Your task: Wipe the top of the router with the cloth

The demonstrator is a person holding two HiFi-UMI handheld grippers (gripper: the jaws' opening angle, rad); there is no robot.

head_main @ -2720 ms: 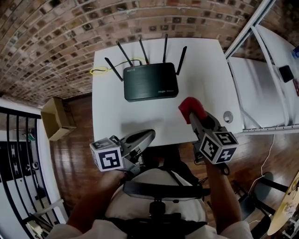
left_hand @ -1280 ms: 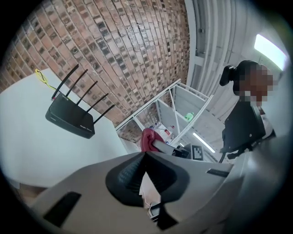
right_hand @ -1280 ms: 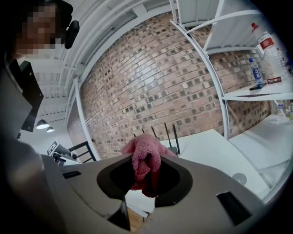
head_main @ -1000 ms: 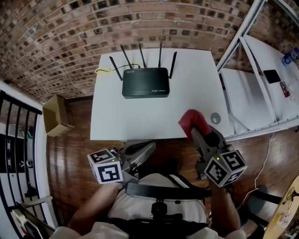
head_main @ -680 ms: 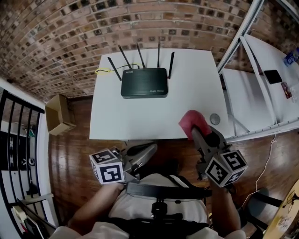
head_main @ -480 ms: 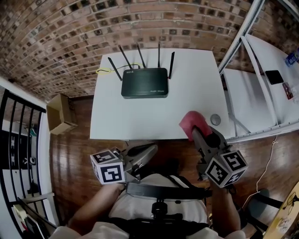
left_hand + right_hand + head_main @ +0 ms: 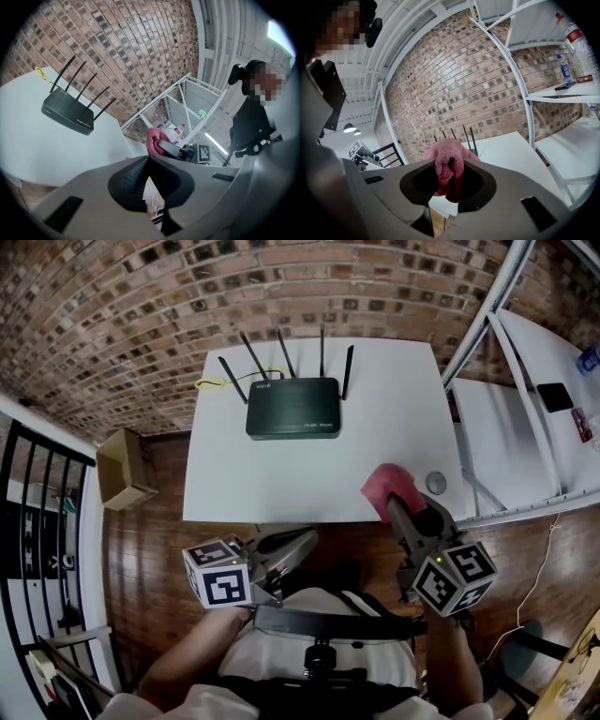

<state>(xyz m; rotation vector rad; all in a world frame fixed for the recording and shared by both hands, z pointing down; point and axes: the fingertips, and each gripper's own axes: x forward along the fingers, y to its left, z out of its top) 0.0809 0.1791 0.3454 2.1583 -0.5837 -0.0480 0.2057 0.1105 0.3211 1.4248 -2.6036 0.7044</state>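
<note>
Jaws clamped on the pink cloth (image 7: 384,486), the right gripper (image 7: 394,504) has drawn back to the desk's (image 7: 272,479) near edge, well apart from the router (image 7: 292,409) by the far edge; wiping looks finished. The left gripper's (image 7: 302,540) jaws are together, empty.

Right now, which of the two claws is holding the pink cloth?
The right claw: its jaws are shut on the pink cloth. The left claw is closed with nothing in it.

A workroom, seemingly; bare brick wall (image 7: 122,306), plank floor (image 7: 141,559), white table (image 7: 281,474), metal shelving (image 7: 511,437).
</note>
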